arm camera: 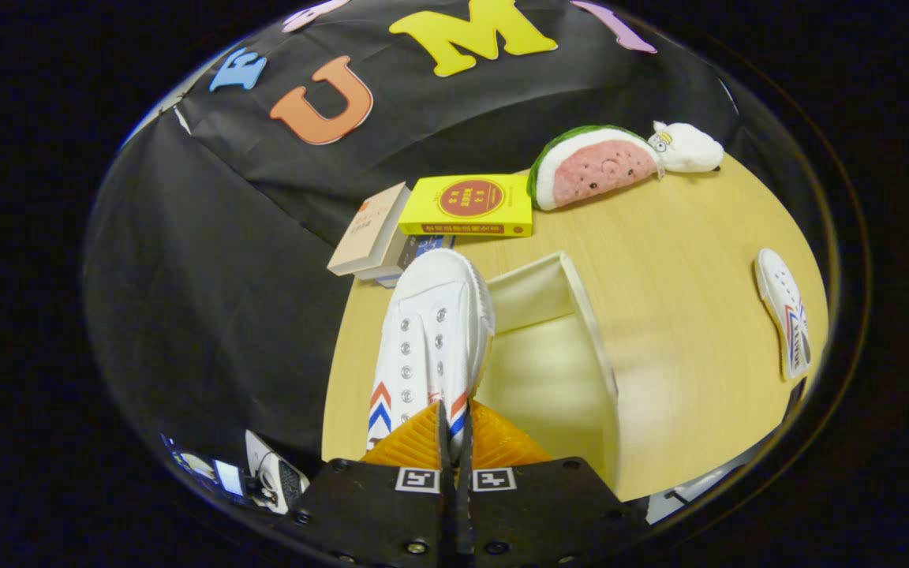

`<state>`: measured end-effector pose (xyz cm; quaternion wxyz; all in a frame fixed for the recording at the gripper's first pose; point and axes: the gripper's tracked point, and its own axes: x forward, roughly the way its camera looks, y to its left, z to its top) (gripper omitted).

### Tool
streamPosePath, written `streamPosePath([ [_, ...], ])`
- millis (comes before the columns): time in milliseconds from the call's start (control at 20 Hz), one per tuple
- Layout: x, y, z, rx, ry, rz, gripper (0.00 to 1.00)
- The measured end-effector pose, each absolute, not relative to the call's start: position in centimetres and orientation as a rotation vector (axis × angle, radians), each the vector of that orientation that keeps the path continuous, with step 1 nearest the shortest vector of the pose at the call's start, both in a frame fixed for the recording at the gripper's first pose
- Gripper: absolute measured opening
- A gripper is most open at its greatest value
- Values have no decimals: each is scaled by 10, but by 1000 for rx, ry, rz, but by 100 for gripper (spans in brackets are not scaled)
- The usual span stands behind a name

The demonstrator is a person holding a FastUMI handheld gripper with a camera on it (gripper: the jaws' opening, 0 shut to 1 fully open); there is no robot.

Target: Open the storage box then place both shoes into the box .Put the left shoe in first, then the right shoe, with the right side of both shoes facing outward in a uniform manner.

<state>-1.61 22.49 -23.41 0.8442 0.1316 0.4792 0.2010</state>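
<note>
Between the nearly closed fingers of the gripper (454,426), a white shoe (431,339) hangs pinched, apparently by its collar, toe pointing ahead, beside the open storage box (581,331); the second shoe (786,312) lies well apart.

Bright, even light; fisheye-bent edges

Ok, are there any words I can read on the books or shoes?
Yellow book: print too blurred to read.
Tan book: print too small to read.
White shoe, gripped by the shut tool: stripes, no words.
Other shoe: nothing readable.
</note>
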Motion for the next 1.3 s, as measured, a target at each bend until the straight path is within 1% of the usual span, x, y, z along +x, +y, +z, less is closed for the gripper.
streamPosePath([
  [300, -17, 235, -280, 202, 1048, 358, 0],
  [550, -11, 246, -300, 118, 1062, 355, 1],
  [650, -8, 247, -302, 101, 1060, 347, 2],
  [700, -9, 248, -306, 97, 1073, 349, 6],
  [750, -10, 247, -307, 101, 1081, 355, 6],
  [850, -14, 258, -304, 144, 1089, 406, 14],
  [900, -13, 261, -300, 148, 1075, 424, 23],
  [950, -12, 261, -295, 134, 1056, 435, 34],
  [1100, -5, 257, -264, 96, 925, 479, 78],
  [1200, 5, 241, -237, 21, 776, 485, 91],
  [1300, 12, 220, -205, -68, 614, 462, 91],
])
